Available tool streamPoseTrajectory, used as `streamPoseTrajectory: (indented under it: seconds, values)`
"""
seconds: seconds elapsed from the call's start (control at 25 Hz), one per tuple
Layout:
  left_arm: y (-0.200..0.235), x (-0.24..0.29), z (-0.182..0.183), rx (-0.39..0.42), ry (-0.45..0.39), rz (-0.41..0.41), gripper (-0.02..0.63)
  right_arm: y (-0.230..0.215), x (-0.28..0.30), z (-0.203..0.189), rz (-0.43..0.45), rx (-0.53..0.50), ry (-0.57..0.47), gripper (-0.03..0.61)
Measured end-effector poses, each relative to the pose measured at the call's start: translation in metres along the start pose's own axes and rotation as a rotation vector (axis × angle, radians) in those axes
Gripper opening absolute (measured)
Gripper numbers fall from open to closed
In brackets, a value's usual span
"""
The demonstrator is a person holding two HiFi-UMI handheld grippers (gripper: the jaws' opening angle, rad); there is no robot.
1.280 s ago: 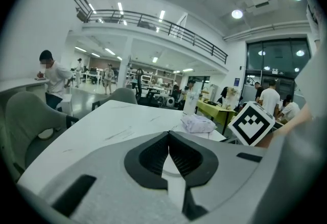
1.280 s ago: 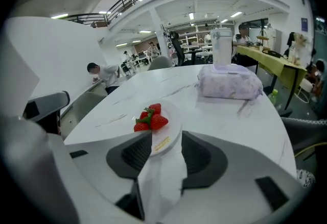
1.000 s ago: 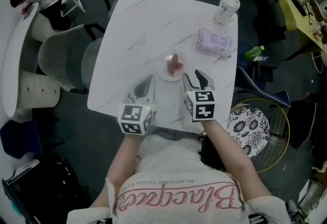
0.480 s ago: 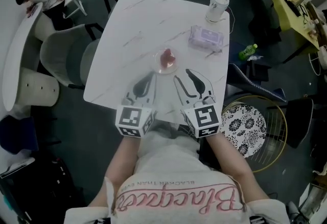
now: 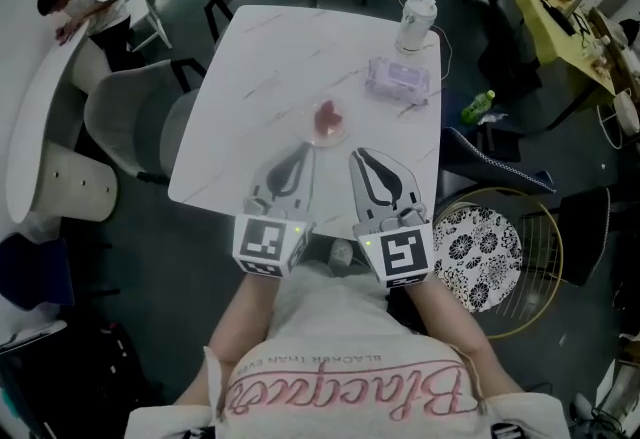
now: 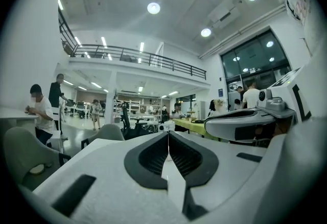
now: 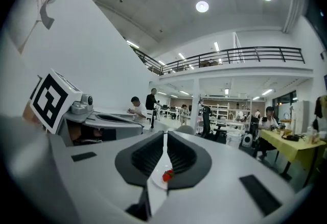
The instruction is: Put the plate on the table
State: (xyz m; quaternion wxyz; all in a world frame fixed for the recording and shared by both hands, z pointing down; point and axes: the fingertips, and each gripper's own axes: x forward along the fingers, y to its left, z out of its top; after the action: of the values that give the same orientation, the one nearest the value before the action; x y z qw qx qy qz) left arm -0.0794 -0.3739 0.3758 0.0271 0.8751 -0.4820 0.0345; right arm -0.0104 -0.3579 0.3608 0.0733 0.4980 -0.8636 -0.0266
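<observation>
A small clear plate [image 5: 328, 123] carrying red strawberries [image 5: 327, 114] rests on the white marble table [image 5: 250, 67], a little right of its middle. Both grippers hover over the table's near edge, short of the plate and not touching it. In the head view my left gripper [image 5: 303, 154] is shut and empty. Its own view shows the left gripper [image 6: 167, 132] with tips meeting. My right gripper [image 5: 357, 156] has just been closing and now stands shut, with nothing between its jaws. The right gripper view has the plate [image 7: 158, 181] and a strawberry [image 7: 167, 175] showing through the gap behind the shut tips [image 7: 164, 134].
A lidded cup [image 5: 417, 20] and a purple wipes pack [image 5: 397, 80] stand at the table's far right. Grey chairs [image 5: 125, 117] sit to the left. A gold-framed stool with a patterned cushion [image 5: 490, 247] is at the right, and a green bottle [image 5: 480, 105] lies on the floor.
Both grippers have drawn back from the plate toward the person and risen. The right gripper's jaws, open beside the plate before, have closed. The plate stays on the table.
</observation>
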Motion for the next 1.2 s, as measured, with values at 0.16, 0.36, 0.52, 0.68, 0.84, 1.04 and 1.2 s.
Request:
streamPoseTrajectory:
  seconds: [0.16, 0.36, 0.52, 0.68, 0.84, 1.04, 1.2]
  values:
    - [-0.003, -0.014, 0.008, 0.029, -0.018, -0.029, 0.003, 0.020, -0.004, 0.008, -0.017, 0.033, -0.010, 0.018]
    - [-0.009, -0.034, 0.018, 0.052, -0.038, -0.054, 0.004, 0.036, -0.014, 0.014, -0.052, 0.071, -0.009, 0.017]
    - [-0.012, -0.053, 0.019, 0.049, -0.045, -0.066, 0.003, 0.047, -0.026, 0.016, -0.075, 0.092, 0.000, 0.015]
    - [-0.012, -0.068, 0.021, 0.046, -0.059, -0.068, 0.004, 0.061, -0.038, 0.023, -0.085, 0.090, -0.017, 0.015]
    - [-0.020, -0.075, 0.021, 0.054, -0.067, -0.075, 0.003, 0.064, -0.047, 0.016, -0.102, 0.097, 0.005, 0.009]
    - [-0.025, -0.082, 0.023, 0.053, -0.072, -0.078, 0.005, 0.067, -0.052, 0.017, -0.098, 0.091, 0.007, 0.008]
    - [-0.030, -0.081, 0.024, 0.053, -0.081, -0.076, 0.004, 0.066, -0.055, 0.016, -0.091, 0.089, 0.000, 0.008]
